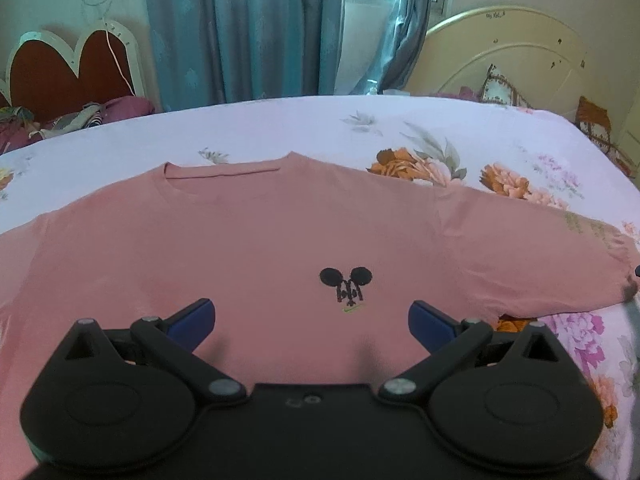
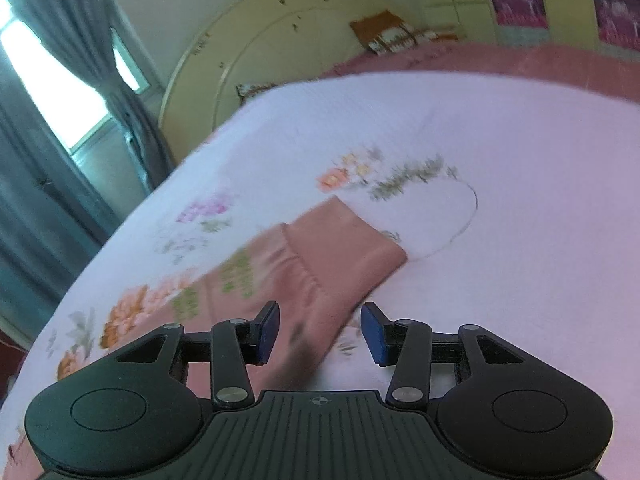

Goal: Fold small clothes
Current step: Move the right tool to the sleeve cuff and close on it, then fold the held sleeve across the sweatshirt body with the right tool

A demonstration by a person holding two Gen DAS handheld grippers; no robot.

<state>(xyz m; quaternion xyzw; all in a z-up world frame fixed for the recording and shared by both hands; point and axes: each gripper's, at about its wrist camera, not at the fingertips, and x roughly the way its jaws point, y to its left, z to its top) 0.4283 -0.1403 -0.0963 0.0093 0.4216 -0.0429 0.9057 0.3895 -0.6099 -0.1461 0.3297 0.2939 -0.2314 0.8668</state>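
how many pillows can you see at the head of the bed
2. One patterned pillow leans against the cream headboard, left of the other. An orange and brown pillow sits further right at the bed's edge. More may be hidden beyond the frame.

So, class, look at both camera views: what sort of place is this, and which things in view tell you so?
Most likely a bedroom in a home. A pink sweatshirt lies spread on a bed with a floral sheet, a cream headboard stands behind it, and blue curtains hang at a window.
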